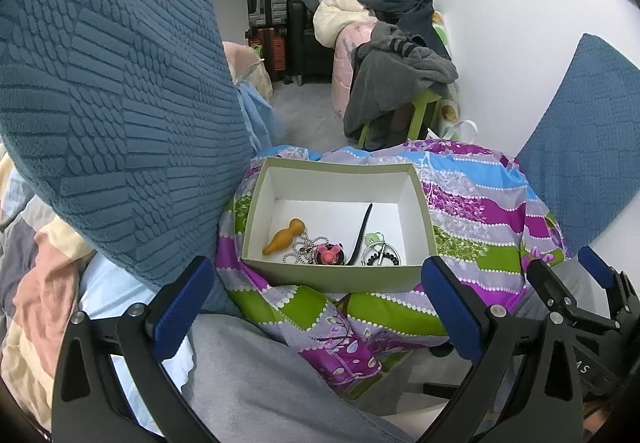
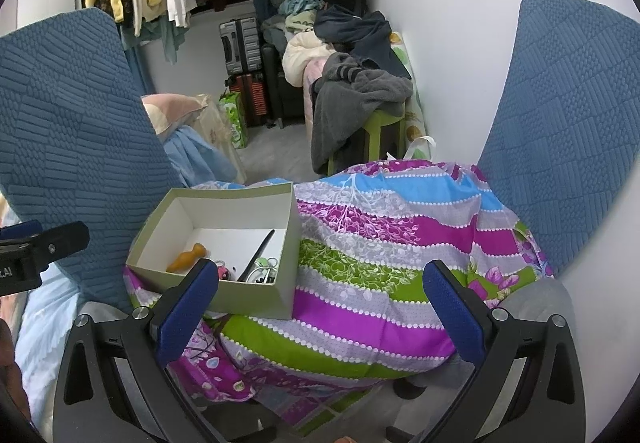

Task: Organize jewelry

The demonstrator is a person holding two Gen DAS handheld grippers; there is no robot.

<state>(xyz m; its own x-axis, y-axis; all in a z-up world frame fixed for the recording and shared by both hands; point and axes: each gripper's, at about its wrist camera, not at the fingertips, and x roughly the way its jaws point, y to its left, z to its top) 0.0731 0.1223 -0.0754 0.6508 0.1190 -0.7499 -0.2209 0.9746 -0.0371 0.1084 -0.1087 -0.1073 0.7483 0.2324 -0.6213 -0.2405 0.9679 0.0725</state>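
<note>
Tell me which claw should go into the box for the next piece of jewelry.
Left. The left claw is open and faces the box head-on. The right claw, also open, has the box off toward its left finger.

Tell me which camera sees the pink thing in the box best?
The left wrist view. There the pink piece lies in full sight near the box's front wall, among the chains. In the right wrist view the right gripper's left finger covers most of it, leaving only a pink edge.

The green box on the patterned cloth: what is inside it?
Inside the green box: an orange gourd-shaped piece, a beaded chain, a pink flower piece, a dark curved stick and rings. Anything beneath the pile is hidden.
</note>
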